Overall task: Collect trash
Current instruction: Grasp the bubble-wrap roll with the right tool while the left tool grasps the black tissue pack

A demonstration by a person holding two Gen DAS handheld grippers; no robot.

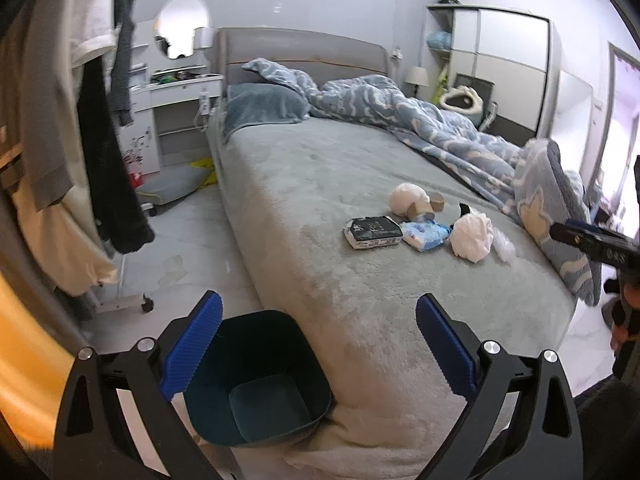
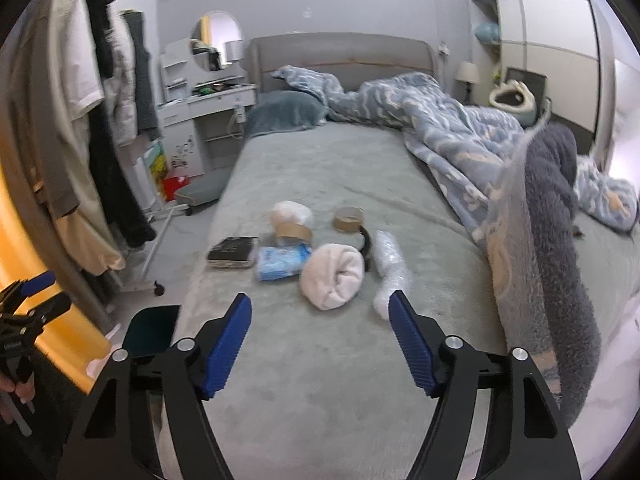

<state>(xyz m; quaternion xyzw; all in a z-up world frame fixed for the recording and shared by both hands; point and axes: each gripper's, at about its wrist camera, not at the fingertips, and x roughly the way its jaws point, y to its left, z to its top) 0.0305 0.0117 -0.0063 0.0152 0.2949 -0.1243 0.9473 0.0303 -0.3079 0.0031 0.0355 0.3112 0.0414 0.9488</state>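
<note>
A: Start from the bin (image 1: pixel 256 380). What's in it?

B: Nothing that I can see. It sits on the floor against the near corner of the bed (image 1: pixel 320 184), dark and bare inside. The left gripper (image 1: pixel 320 336) hangs just above it, jaws wide apart, nothing between them. So I'd judge the collecting hasn't begun.

A: And the right gripper (image 2: pixel 320 336)?

B: Over the bed just beyond the bin, jaws apart and empty, pointed at the litter.

A: Where's the litter, then?

B: Farther up the bed from the bin, in one loose cluster. Nearest is a crumpled white wad (image 2: pixel 332 276) with a strip of clear plastic wrap (image 2: pixel 388 272) beside it. Beyond those are a blue tissue pack (image 2: pixel 282 262) and a dark flat packet (image 2: pixel 234 254), then two cardboard tape rolls (image 2: pixel 348 218) and another white bundle (image 2: pixel 290 212). All of it is left to do.

A: Anything in the way?

B: The heaped blue duvet (image 2: pixel 440 120) crowds the far side of the cluster from the bin. A clothes rack (image 1: pixel 80 120) stands on the floor past the bin, clear of the reach.
</note>
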